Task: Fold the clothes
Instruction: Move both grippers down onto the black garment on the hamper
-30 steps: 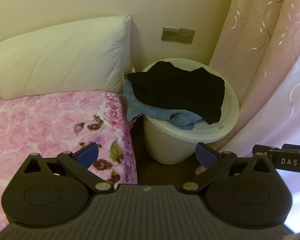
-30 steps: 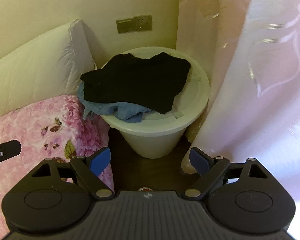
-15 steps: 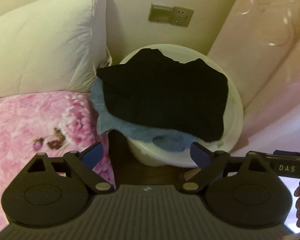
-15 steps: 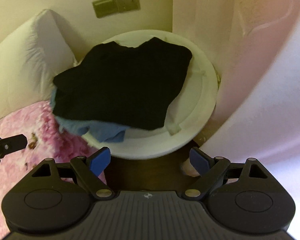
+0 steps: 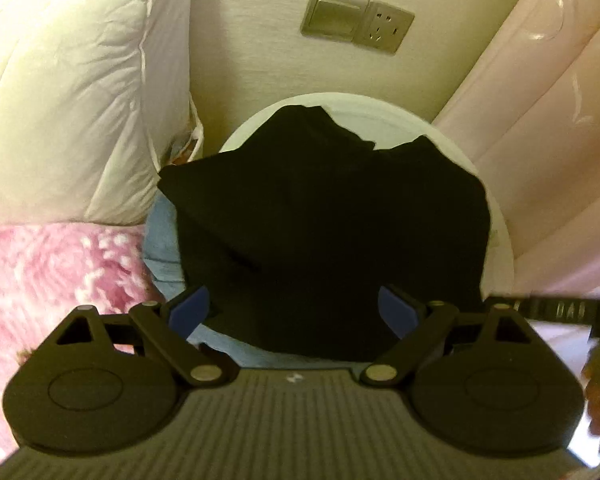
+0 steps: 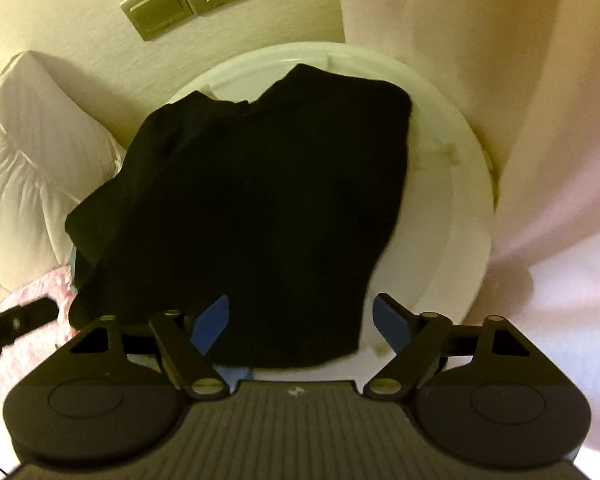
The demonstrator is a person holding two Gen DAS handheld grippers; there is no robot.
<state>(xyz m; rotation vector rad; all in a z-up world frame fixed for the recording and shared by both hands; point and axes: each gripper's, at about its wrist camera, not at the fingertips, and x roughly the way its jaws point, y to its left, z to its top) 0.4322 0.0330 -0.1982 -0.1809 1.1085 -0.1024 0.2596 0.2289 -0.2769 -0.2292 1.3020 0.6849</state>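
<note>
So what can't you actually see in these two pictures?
- Blue garment: mostly buried under the black garment in both views; its type is unclear.
- White bin: its inside is covered by the clothes, and its body sits below its own rim.
- Whether the fingers touch cloth: too dark to tell in either view.
- Bedspread pattern: blurred in the left view.
- The holder's hand: cut off at the left view's edge.

A white pillow (image 5: pixel 72 92) crowds the white bin (image 5: pixel 500 240) at nine o'clock, a pink curtain (image 5: pixel 552 128) at three o'clock; the wall stands at twelve. Approach from six o'clock seems unobstructed.
</note>
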